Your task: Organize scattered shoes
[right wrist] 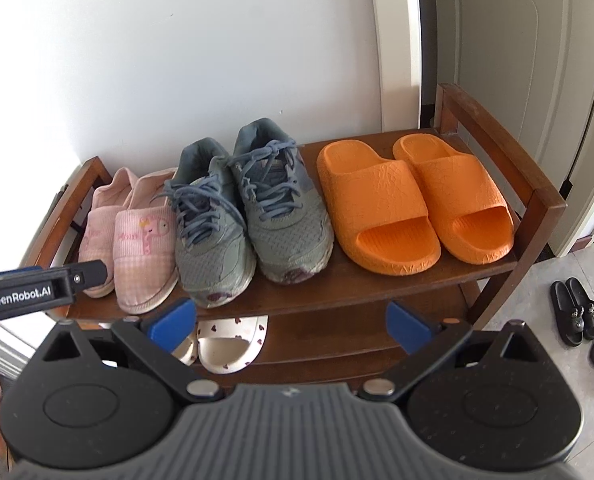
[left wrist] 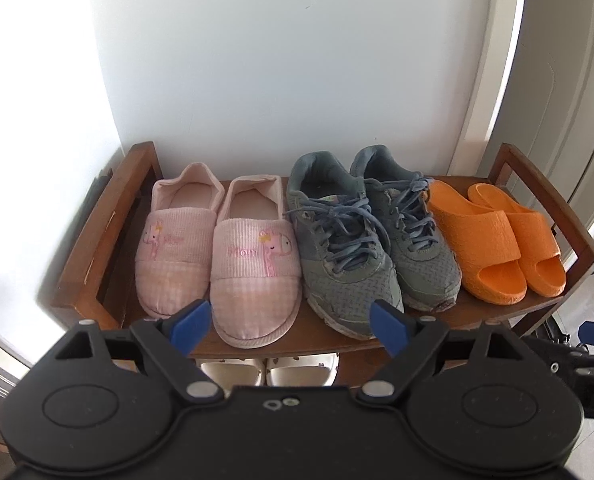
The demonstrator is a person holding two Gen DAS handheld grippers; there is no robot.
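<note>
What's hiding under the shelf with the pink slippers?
Under the top shelf sits a pair of white slippers with tiny dark hearts, on a lower shelf. Only their front parts show; the shelf above and the right gripper cover the rest.

Home entryway, wooden shoe rack (right wrist: 397,280), door (right wrist: 537,80)

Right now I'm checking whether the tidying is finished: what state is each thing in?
pink slippers: paired, top shelf, left end
grey sneakers: paired, top shelf middle, laces tied
orange slides: paired, top shelf, right end
white slippers: on the lower shelf, partly hidden
black sandals: on the floor, off the rack
left gripper: open, empty
right gripper: open, empty
</note>
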